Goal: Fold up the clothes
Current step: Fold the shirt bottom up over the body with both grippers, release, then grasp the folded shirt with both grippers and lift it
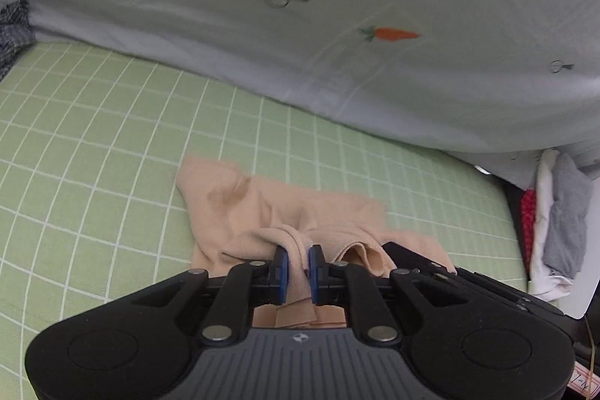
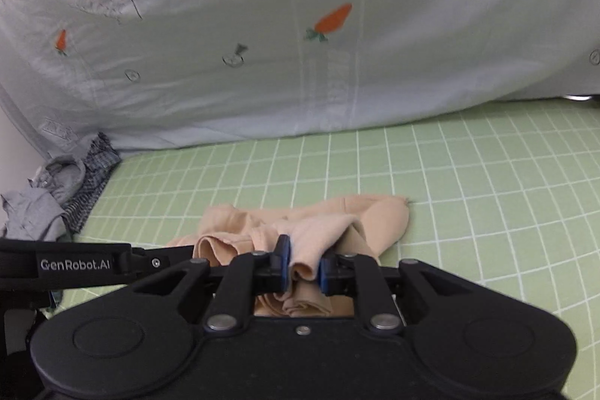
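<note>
Item: one peach-beige knit garment point(image 1: 240, 208), thin and stretchy, kind not certain from these views (possibly tights or an undershirt). Location: on the green grid-checked bedsheet point(image 1: 93, 137), near its front edge, in front of a pale blue quilt with carrot print point(image 1: 337, 25) heaped along the back. Condition: rumpled, bunched toward the tongs, far portion spread flat on the sheet with one rounded end lying out to the side; no crisp fold line or squared packet visible. Left gripper point(image 1: 298, 263): blue pads closed on a gathered strip of the garment's near hem. Right gripper point(image 2: 303, 265): pads likewise clamped on a wad of the same cloth, just beside the left tool. Progress, as a judgement: garment held at two near points, consistent with either drawing it out flat or carrying an edge over in a fold; a tidy folded form is not yet present. Other stock: grey and dark checked clothes point(image 2: 56, 197) piled at the sheet's left corner; grey, white and red clothes point(image 1: 555, 220) at its right edge.
</note>
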`<action>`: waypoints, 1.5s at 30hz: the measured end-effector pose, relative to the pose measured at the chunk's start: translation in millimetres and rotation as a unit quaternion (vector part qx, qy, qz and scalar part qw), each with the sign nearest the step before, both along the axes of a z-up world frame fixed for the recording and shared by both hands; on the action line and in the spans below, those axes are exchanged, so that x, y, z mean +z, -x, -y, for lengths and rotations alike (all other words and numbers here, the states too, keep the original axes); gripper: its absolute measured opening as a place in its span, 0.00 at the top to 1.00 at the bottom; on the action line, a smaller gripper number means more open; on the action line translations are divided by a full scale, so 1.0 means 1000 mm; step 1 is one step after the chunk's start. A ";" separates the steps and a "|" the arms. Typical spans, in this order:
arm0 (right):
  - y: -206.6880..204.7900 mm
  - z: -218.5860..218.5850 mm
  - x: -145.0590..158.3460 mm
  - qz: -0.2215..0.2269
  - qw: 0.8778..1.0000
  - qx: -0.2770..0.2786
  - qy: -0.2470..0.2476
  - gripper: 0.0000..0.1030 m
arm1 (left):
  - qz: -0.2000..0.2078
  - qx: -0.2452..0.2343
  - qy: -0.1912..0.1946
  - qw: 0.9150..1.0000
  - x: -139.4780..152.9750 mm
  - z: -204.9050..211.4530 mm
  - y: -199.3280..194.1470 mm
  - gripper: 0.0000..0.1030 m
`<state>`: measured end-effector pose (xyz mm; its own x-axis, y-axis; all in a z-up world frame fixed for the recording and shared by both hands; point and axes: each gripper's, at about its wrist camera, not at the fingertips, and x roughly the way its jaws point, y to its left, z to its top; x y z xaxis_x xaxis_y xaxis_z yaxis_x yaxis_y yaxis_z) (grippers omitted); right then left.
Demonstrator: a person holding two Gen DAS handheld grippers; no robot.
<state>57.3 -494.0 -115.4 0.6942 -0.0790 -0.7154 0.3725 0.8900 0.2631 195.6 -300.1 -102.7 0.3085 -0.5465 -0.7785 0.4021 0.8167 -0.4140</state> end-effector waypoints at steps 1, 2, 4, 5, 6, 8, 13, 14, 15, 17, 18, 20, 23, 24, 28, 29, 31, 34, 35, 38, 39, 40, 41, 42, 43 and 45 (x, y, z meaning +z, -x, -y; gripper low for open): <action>-0.007 0.002 -0.011 -0.013 1.000 -0.001 -0.005 0.85 | -0.011 0.004 -0.008 1.000 -0.012 0.003 -0.009 0.88; -0.011 0.002 -0.020 -0.021 1.000 -0.002 -0.008 0.85 | -0.021 0.008 -0.016 1.000 -0.024 0.006 -0.017 0.88; -0.017 0.002 -0.033 -0.029 1.000 -0.002 -0.007 0.84 | -0.037 0.016 -0.002 0.999 -0.038 0.002 -0.023 0.87; -0.019 0.003 -0.036 -0.031 0.999 -0.002 -0.007 0.84 | -0.041 0.017 0.002 0.999 -0.039 0.001 -0.025 0.87; -0.020 0.004 -0.036 -0.032 0.999 0.000 -0.007 0.84 | -0.044 0.018 0.006 0.999 -0.039 0.000 -0.026 0.86; -0.023 0.006 -0.036 -0.035 0.999 0.003 -0.010 0.83 | -0.046 0.019 0.005 0.999 -0.038 0.001 -0.025 0.86; -0.029 0.014 -0.013 -0.027 1.000 0.012 -0.007 0.80 | 0.016 0.016 -0.004 1.000 -0.006 0.007 -0.019 0.76; -0.026 0.016 -0.004 -0.008 1.000 0.007 -0.001 0.73 | 0.036 0.016 -0.001 0.999 0.006 0.006 -0.018 0.72; -0.022 0.018 0.006 0.011 1.000 -0.002 0.010 0.58 | 0.055 0.016 0.001 0.998 0.019 0.005 -0.018 0.61; -0.013 0.020 0.024 0.046 0.998 -0.024 0.034 0.38 | 0.081 0.022 0.022 0.996 0.039 -0.002 -0.019 0.38; -0.009 0.022 0.030 0.056 0.997 -0.032 0.040 0.37 | 0.087 0.026 0.026 0.996 0.045 -0.005 -0.018 0.31; -0.003 0.025 0.030 0.053 0.997 -0.044 0.039 0.36 | 0.085 0.032 0.019 0.996 0.047 -0.010 -0.017 0.30; 0.003 0.027 0.015 0.020 0.998 -0.050 0.025 0.28 | 0.052 0.035 -0.019 0.998 0.025 -0.012 -0.012 0.27; 0.003 0.027 0.006 0.002 0.999 -0.048 0.018 0.27 | 0.035 0.035 -0.033 0.998 0.015 -0.012 -0.011 0.27; 0.007 0.022 -0.030 -0.051 0.998 -0.040 -0.024 0.27 | -0.018 0.029 -0.072 0.997 -0.023 -0.017 -0.005 0.27; 0.006 0.022 -0.037 -0.059 0.997 -0.041 -0.033 0.27 | -0.024 0.031 -0.075 0.996 -0.030 -0.017 -0.006 0.27; 0.005 0.023 -0.050 -0.071 0.996 -0.042 -0.047 0.26 | -0.032 0.038 -0.070 0.996 -0.040 -0.020 -0.010 0.27; 0.000 0.027 -0.059 -0.067 0.994 -0.052 -0.063 0.20 | -0.042 0.039 -0.050 0.997 -0.048 -0.023 -0.024 0.27; -0.002 0.029 -0.061 -0.065 0.994 -0.055 -0.069 0.18 | -0.041 0.035 -0.046 0.997 -0.051 -0.022 -0.028 0.27; -0.010 0.033 -0.065 -0.059 0.994 -0.052 -0.080 0.18 | -0.027 0.019 -0.035 0.999 -0.055 -0.018 -0.039 0.25; -0.013 0.033 -0.065 -0.056 0.995 -0.043 -0.077 0.21 | -0.023 0.012 -0.034 0.999 -0.056 -0.015 -0.042 0.26; -0.015 0.032 -0.064 -0.053 0.995 -0.035 -0.073 0.23 | -0.019 0.006 -0.033 0.999 -0.057 -0.011 -0.044 0.29; -0.017 0.032 -0.063 -0.049 0.996 -0.026 -0.070 0.31 | -0.020 0.004 -0.029 0.999 -0.058 -0.009 -0.045 0.34; -0.019 0.031 -0.062 -0.044 0.996 -0.017 -0.070 0.45 | -0.020 0.001 -0.025 0.999 -0.059 -0.007 -0.046 0.46; -0.020 0.030 -0.061 -0.040 0.997 -0.009 -0.072 0.52 | -0.022 -0.001 -0.021 1.000 -0.060 -0.005 -0.047 0.58; -0.020 0.026 -0.056 -0.038 0.997 -0.006 -0.061 0.73 | -0.035 0.005 -0.003 0.999 -0.060 -0.007 -0.046 0.75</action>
